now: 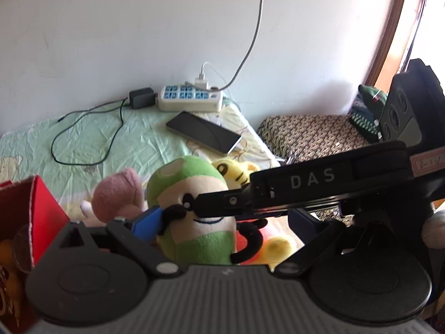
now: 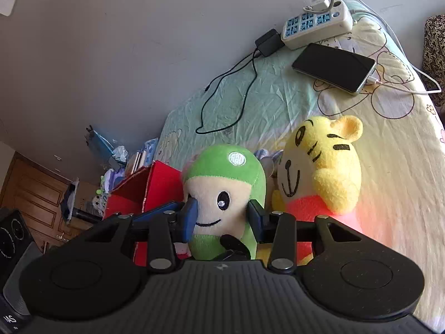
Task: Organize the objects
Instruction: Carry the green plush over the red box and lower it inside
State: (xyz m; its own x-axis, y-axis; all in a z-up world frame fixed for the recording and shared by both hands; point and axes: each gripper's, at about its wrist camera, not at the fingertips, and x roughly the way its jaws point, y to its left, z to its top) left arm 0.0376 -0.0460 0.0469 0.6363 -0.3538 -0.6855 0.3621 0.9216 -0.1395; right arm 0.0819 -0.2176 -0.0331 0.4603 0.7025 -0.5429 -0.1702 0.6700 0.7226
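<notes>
A green-capped plush doll (image 2: 222, 194) stands on the bed, also in the left wrist view (image 1: 192, 208). My right gripper (image 2: 222, 217) is shut on its face, one blue pad on each cheek. My left gripper (image 1: 222, 222) is wide open around the same doll; its left pad (image 1: 147, 222) touches the doll's side, and the right gripper's body crosses in front of it. A yellow tiger plush (image 2: 322, 169) sits right of the doll, and a pink plush (image 1: 116, 194) lies to the left. A red box (image 2: 144, 192) stands at the left.
A phone (image 2: 333, 66) on a charging cable, a white power strip (image 2: 317, 25), a black adapter (image 2: 268, 41) and a loose black cable (image 2: 228, 103) lie on the bed by the wall. A patterned cushion (image 1: 311, 130) lies beyond the bed's right edge.
</notes>
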